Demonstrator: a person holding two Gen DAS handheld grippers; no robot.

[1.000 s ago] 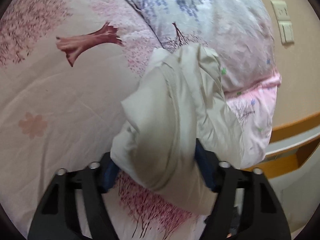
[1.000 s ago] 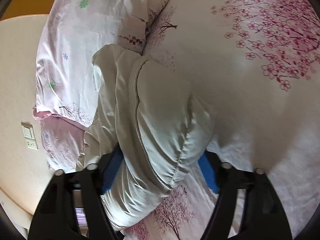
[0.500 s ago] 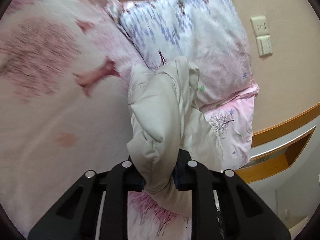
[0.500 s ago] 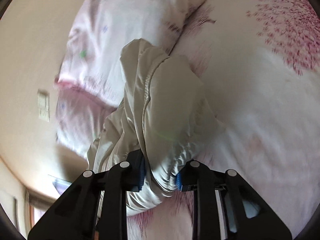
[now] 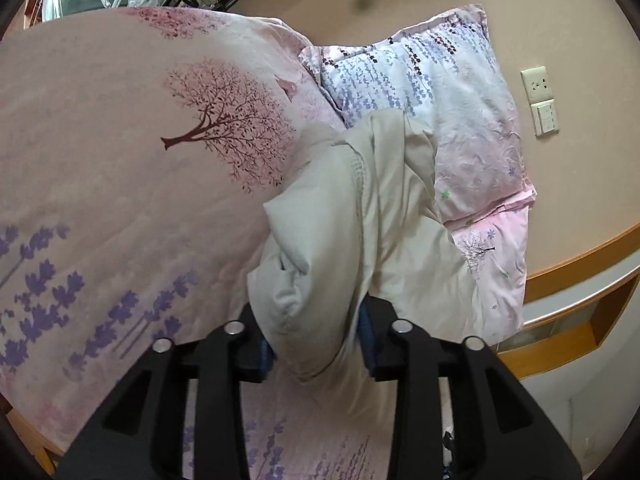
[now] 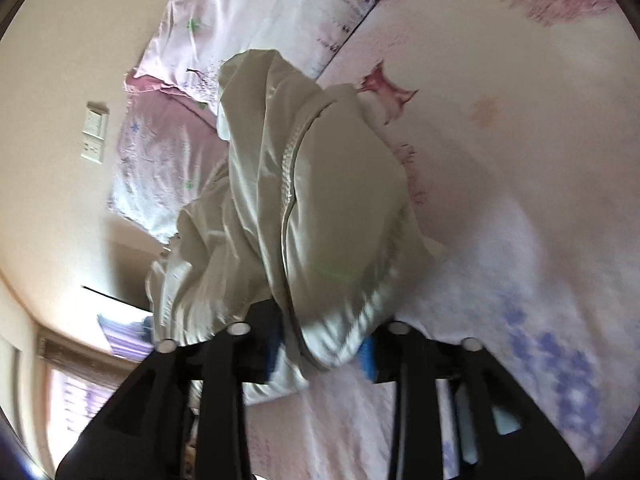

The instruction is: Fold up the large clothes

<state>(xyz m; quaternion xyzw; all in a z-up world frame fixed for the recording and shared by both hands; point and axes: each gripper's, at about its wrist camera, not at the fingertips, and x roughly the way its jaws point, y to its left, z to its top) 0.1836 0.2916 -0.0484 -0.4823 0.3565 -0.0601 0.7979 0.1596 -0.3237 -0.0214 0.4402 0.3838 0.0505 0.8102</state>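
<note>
Both grippers now carry the pale beige padded garment (image 5: 340, 240) clear of the bed, clenched on its bunched end.

One second ago the fingers stood wide around the cloth; now the left gripper (image 5: 318, 354) and right gripper (image 6: 322, 354) pinch it tight, and the views have pulled back, so the garment hangs bunched above the pink tree-printed bedspread (image 5: 120, 168) and near the lavender-flowered pillow (image 5: 440, 80). I judge this a lift to shake it out and relay it flat, with folding proper not yet begun. No containers appear; a wooden shelf (image 5: 568, 320) and a wall socket (image 5: 540, 100) lie beyond.
</note>
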